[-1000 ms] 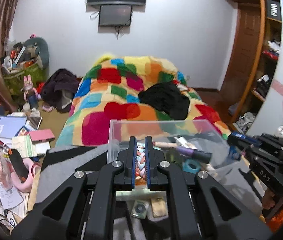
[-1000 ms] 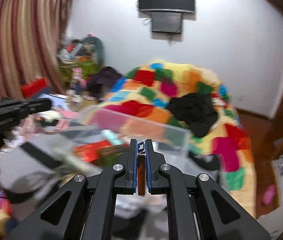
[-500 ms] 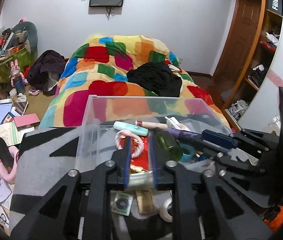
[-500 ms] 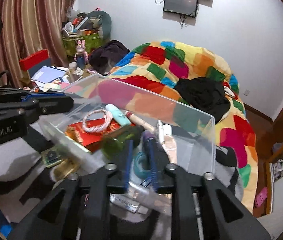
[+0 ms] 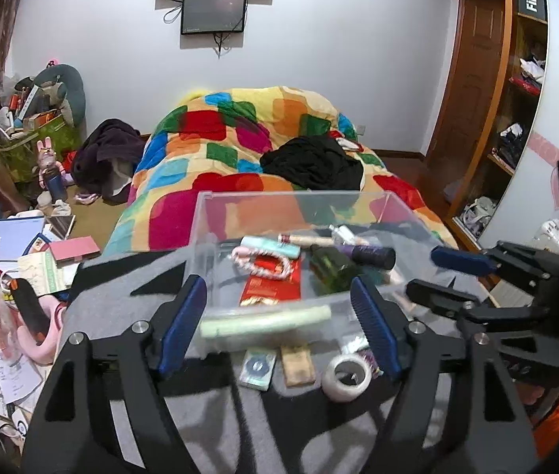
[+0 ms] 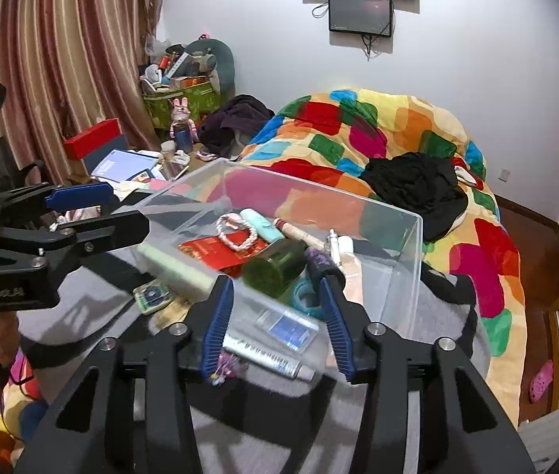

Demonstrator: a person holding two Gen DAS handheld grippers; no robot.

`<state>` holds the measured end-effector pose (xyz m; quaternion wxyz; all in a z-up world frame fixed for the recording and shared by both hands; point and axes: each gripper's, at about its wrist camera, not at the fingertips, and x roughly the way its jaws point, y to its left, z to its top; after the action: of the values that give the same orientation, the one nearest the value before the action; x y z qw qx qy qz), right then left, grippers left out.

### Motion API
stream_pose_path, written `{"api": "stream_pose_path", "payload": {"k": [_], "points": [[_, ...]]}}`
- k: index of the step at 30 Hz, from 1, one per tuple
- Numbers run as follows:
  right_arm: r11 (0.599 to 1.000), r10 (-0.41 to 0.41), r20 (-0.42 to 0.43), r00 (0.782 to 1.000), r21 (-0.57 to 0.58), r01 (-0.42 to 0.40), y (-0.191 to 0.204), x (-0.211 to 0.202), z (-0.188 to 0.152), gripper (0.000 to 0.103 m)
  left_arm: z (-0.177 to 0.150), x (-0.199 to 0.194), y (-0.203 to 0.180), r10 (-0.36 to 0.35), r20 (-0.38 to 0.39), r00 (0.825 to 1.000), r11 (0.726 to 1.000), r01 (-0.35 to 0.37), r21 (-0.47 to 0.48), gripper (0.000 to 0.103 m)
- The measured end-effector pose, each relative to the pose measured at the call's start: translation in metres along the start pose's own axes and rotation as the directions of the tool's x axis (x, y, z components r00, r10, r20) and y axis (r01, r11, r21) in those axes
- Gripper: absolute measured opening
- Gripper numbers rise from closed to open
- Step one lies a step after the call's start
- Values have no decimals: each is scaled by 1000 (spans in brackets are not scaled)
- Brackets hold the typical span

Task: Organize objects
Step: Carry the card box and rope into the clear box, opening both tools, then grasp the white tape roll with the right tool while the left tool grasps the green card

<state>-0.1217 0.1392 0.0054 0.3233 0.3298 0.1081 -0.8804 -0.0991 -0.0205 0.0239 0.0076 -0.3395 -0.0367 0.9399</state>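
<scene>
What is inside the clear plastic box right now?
The clear plastic box holds a braided pink-white ring on a red packet, a green bottle, a mint tube, a purple bottle and a teal tape roll. Anything beneath these is covered.
</scene>
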Motion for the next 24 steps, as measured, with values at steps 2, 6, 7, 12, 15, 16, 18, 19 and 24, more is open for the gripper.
{"api": "stream_pose_path", "payload": {"k": [2,6,7,12,15,16,18,19,24], "points": [[1000,10,0,1000,-16,-10,4,-5,-5,45,-7,-1,4,6,-19,1000,1000,-6,2,76],[998,46,-22,999,-30,-47,15,-3,-15,49,-24,3,15,2,-74,997,1000,-2,-8,76],[998,55,-31,998,-32,-56,17,-1,-17,49,-29,4,17,2,-89,996,1000,-3,-9,76],[992,111,-113,987,-45,-116,34,22,-29,49,-52,17,25,22,-160,987,1000,-22,2,76],[988,144,-152,978,-41,-152,39,34,-33,49,-59,26,29,11,-199,980,1000,-11,1,72],[986,156,-166,974,-37,-164,41,38,-35,49,-60,30,30,8,-213,977,1000,-8,2,65],[982,175,-193,965,-29,-184,45,45,-38,49,-61,37,30,2,-237,972,1000,0,6,59],[981,181,-200,963,-30,-191,46,48,-39,49,-61,40,30,-3,-244,970,1000,5,7,58],[981,174,-217,961,-47,-189,54,56,-42,41,-60,57,21,16,-282,959,999,-2,49,52]]}}
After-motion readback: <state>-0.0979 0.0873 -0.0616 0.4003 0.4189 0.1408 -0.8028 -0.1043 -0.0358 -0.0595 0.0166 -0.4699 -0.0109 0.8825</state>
